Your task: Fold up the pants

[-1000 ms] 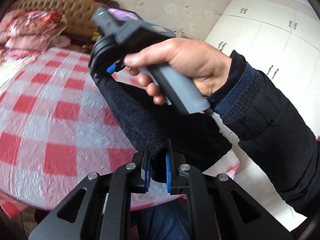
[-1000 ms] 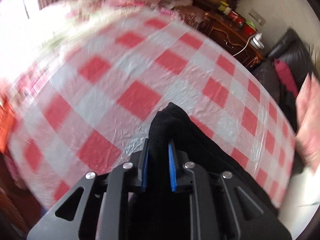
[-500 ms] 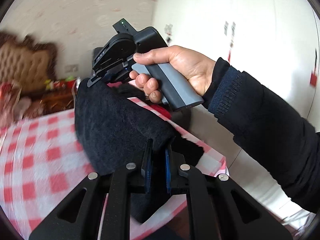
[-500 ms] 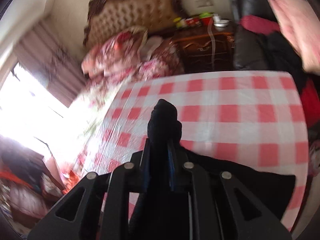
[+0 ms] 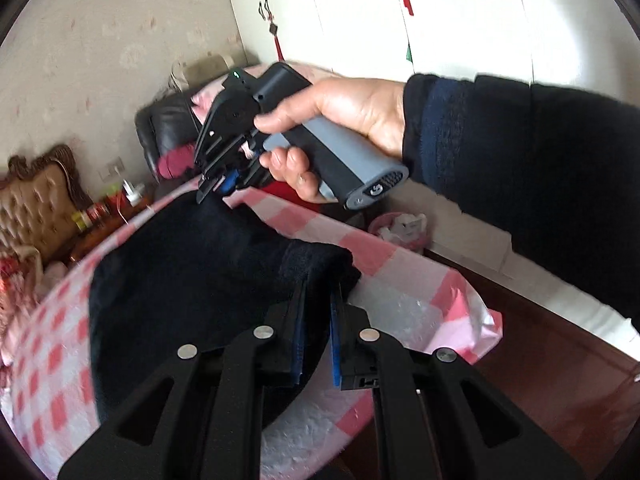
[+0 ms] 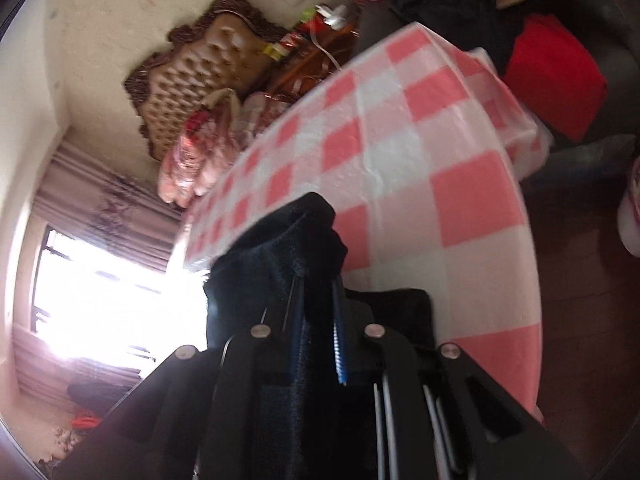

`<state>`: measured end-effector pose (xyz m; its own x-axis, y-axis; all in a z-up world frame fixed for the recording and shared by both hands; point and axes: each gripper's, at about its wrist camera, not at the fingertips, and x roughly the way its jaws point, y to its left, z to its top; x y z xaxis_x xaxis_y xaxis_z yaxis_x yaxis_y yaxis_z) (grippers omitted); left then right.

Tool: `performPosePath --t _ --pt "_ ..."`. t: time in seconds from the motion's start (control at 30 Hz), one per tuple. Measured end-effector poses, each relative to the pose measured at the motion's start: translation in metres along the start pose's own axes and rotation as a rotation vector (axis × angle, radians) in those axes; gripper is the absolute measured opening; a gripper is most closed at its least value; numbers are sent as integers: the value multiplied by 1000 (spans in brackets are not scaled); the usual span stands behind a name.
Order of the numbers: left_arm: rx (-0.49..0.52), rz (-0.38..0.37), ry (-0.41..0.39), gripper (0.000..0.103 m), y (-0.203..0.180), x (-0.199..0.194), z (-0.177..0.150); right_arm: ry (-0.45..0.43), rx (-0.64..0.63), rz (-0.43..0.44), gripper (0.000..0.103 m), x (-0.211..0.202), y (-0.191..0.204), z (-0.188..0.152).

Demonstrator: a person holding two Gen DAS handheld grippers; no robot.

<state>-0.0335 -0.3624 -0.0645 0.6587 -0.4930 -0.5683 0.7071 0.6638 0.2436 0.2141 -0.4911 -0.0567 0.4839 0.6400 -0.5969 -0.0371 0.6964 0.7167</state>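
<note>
The black pants are held up above the red-and-white checked table, stretched between both grippers. My left gripper is shut on one bunched edge of the pants. My right gripper, held in a bare hand, is shut on the far edge of the pants. In the right wrist view the right gripper pinches a fold of the pants over the table. The lower part of the pants is hidden behind the grippers.
A black leather sofa with red and pink cushions stands beyond the table. A wooden nightstand with bottles and a tufted headboard are at the left. White wardrobes fill the right. A bright window shows at left.
Both grippers have swung to the right with the pants, and the views turned from the bed toward the sofa and wardrobe. The pants now hang lower, nearer the table's corner.
</note>
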Motion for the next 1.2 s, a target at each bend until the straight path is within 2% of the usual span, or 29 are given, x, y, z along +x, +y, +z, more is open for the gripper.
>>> performPosePath --t 0.13,0.2,0.3,0.33,0.37,0.4,0.43,0.47,0.5,0.53,0.6,0.7,0.77,0.8,0.83,0.9,0.93,0.97,1.0,1.03,1.07,1.13,1.2 --pt "16 39 -56 6 -4 -6 10 -75 -63 41 4 -24 18 6" --pt "30 10 -36 7 -12 5 11 -107 -55 26 3 -33 9 8" --pt "48 -50 13 7 -22 34 1 -91 -9 -72 3 -28 -20 4" --pt "46 -80 45 9 -25 42 -1 -82 -9 -124 7 -26 -26 0" --pt "14 -109 39 22 -20 40 -2 -84 -15 -153 7 -28 -27 -5" --pt "-11 -149 8 37 -14 31 0 -86 -24 -155 12 -29 -27 -8" --pt "-14 -187 -8 58 -10 25 1 -94 -46 -147 30 -34 -21 -16" --pt "-10 -222 -28 63 -5 12 3 -102 -62 -153 44 -37 -16 -24" --pt "-18 -247 -52 65 2 -3 3 -105 -84 -171 72 -38 -8 -33" --pt "-48 -274 -65 65 11 -15 2 -88 -132 -192 78 -37 0 -48" --pt "-200 -309 -69 65 44 -41 -7 -59 -177 -227 78 -35 12 -64" --pt "-530 -249 -60 69 136 -50 -29 -76 -130 -277 78 -40 6 -83" --pt "-767 -243 -19 69 205 -27 -53 -79 -100 -341 77 -39 -1 -94" --pt "-873 -245 24 68 234 -9 -67 -74 -89 -340 72 -35 -4 -97" --pt "-945 -254 56 67 252 4 -76 -67 -76 -298 65 -34 -5 -104" --pt "-1089 -313 128 62 285 40 -96 -68 -64 -267 57 -32 -5 -112" --pt "-1111 -339 137 60 292 46 -97 -69 -64 -264 51 -31 -5 -116" --pt "-1119 -396 156 59 293 59 -97 -80 -62 -276 50 -30 -5 -121" --pt "-1113 -411 185 56 291 67 -96 -90 -62 -283 48 -29 -4 -123" --pt "-1099 -403 222 37 288 74 -95 -104 -58 -291 46 -29 -2 -126" --pt "-1062 -405 248 33 286 82 -89 -115 -53 -300 45 -29 0 -129" --pt "-991 -382 230 30 293 87 -77 -136 -40 -322 44 -25 7 -137" --pt "-918 -362 244 31 303 94 -68 -132 -81 -340 44 -16 19 -150"
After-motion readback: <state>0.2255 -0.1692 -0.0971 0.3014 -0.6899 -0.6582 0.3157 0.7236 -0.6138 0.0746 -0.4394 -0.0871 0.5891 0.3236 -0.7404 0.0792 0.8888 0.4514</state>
